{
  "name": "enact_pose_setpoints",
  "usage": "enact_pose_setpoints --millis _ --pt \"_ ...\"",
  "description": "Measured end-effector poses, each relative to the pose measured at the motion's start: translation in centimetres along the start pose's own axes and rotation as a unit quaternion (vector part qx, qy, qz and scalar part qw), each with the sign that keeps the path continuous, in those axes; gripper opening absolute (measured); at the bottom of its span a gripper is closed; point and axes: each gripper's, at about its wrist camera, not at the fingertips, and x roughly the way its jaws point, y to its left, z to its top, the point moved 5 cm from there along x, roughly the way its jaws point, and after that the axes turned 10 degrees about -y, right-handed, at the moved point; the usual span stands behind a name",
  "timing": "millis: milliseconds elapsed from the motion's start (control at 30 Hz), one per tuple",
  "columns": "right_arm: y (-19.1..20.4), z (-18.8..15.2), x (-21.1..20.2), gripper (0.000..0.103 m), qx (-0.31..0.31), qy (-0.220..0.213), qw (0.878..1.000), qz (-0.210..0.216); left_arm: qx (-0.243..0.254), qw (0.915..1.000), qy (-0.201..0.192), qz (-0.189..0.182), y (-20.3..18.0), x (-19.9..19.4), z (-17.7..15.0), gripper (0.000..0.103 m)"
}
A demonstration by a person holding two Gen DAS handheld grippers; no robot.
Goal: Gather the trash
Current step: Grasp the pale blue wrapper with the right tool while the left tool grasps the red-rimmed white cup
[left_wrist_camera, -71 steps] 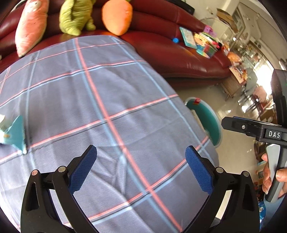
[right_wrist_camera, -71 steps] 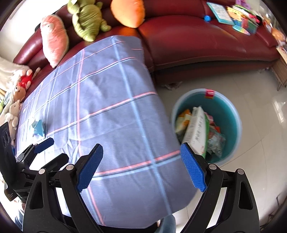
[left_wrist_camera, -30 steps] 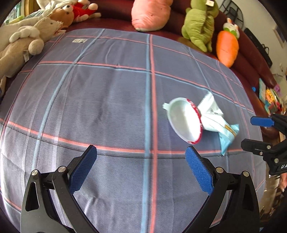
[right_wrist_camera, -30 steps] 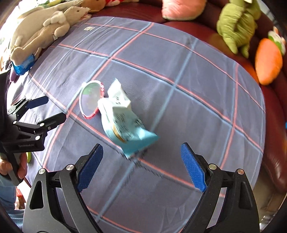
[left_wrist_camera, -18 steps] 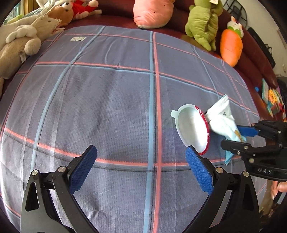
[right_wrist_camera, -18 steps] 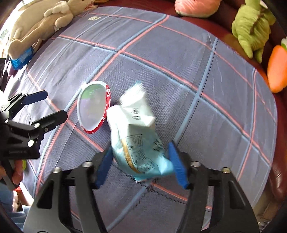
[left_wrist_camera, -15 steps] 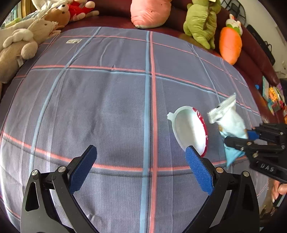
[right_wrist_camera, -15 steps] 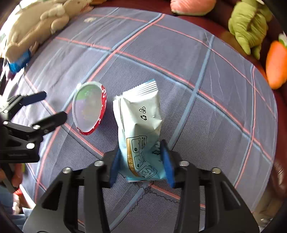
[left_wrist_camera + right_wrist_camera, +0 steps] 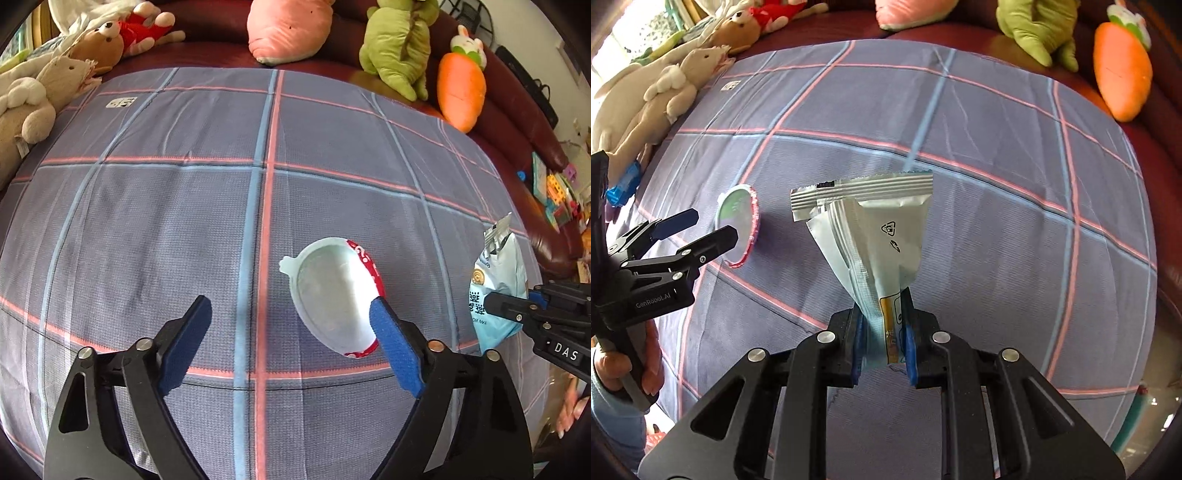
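A crinkled, glossy snack wrapper, pale blue and white with a ribbed seal, is pinched by its lower end in the right tool and held clear above the checked woven cloth on the worktop. A round foil lid with a red rim is seen lying on the cloth, just ahead of the right pad of the wide-spread left tool.
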Motion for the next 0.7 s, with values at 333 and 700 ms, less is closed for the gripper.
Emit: enact_pose_setpoints --millis 333,700 --pt "-2.4 -1.0 -1.0 0.018 0.072 -0.018 0.997 0.004 0.015 0.9998 0.013 0.004 -1.6 1.1 -0.1 0.075" --pt "-4.4 -3.2 -2.1 0.018 0.11 -0.032 0.993 0.008 0.053 0.9985 0.008 -0.005 -4.6 1.6 -0.7 0.013"
